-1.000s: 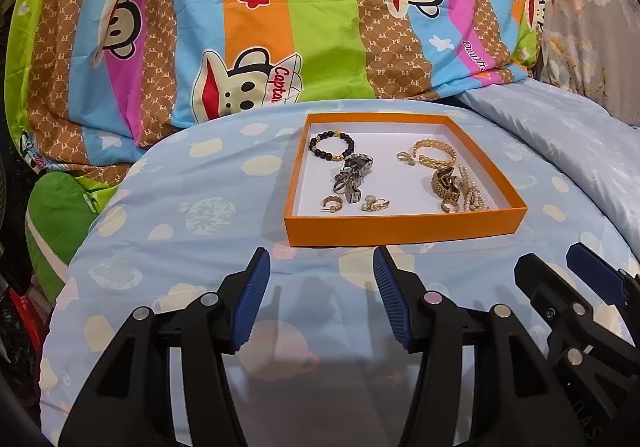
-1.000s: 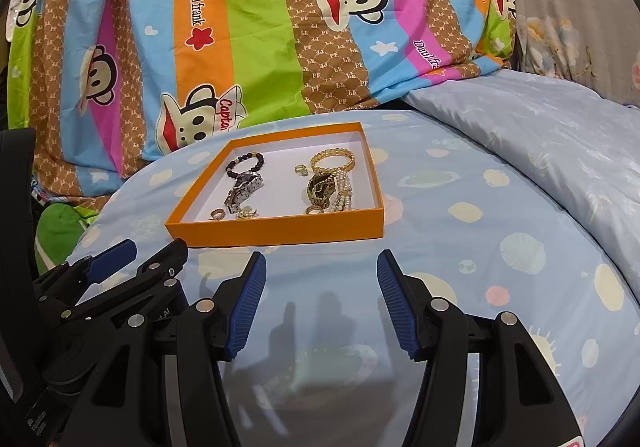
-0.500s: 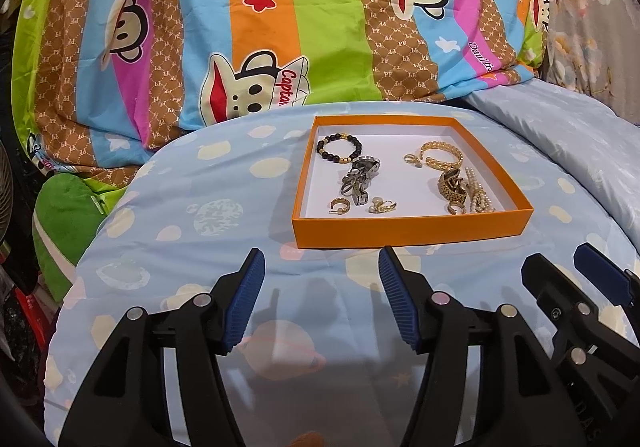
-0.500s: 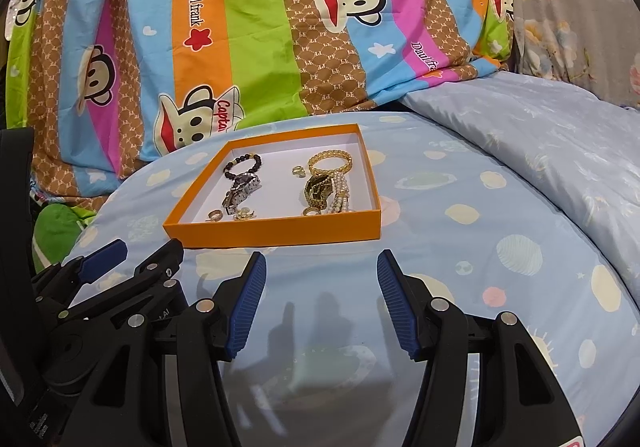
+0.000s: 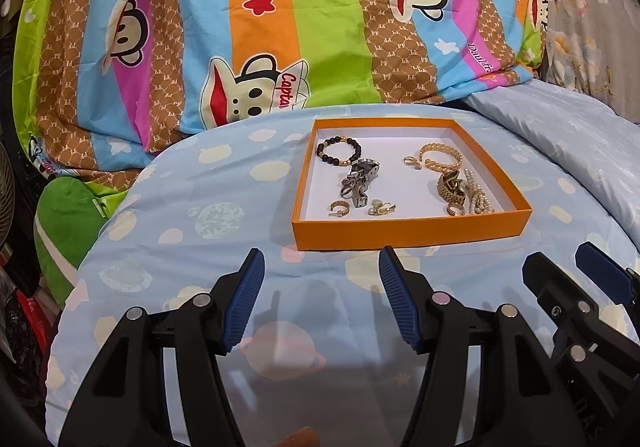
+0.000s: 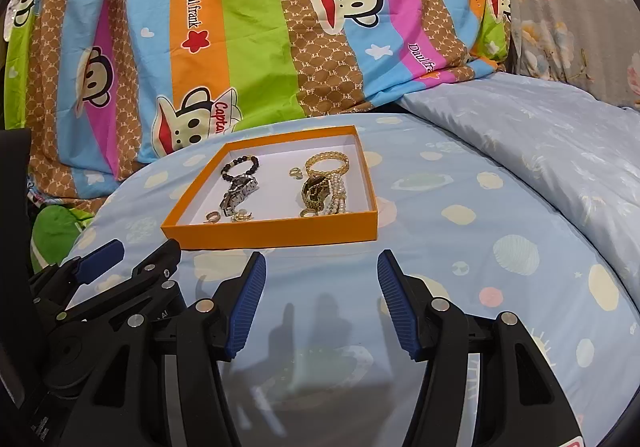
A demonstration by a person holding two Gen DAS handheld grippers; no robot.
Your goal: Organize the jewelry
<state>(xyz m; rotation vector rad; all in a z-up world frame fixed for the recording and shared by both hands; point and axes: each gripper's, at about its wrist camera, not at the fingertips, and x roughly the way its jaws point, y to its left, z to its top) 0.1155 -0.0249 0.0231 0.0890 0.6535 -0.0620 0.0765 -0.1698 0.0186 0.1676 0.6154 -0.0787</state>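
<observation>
A shallow orange box [image 5: 408, 233] [image 6: 272, 233] with a white floor lies on the blue bedspread. On its left side are a black bead bracelet [image 5: 339, 151], a silver watch [image 5: 360, 179], a gold hoop earring [image 5: 340, 207] and pearl earrings [image 5: 383, 208]. On its right side are a gold chain bracelet [image 5: 440, 159], a gold watch [image 5: 452, 187] and a pearl strand [image 5: 478, 199]. My left gripper [image 5: 321, 253] hovers open just in front of the box's near wall, holding nothing. My right gripper [image 6: 321, 256] is beside it, also open and holding nothing.
A striped cartoon-monkey quilt [image 5: 280, 27] is heaped behind the box. A pale blue folded duvet [image 6: 540, 151] rises at the right. A green cushion [image 5: 68, 223] sits low at the left, off the bedspread's curved edge. Planet-print bedspread [image 6: 460, 247] surrounds the box.
The left gripper's jaws have widened a little. The box, the jewelry and the right gripper are as before.
</observation>
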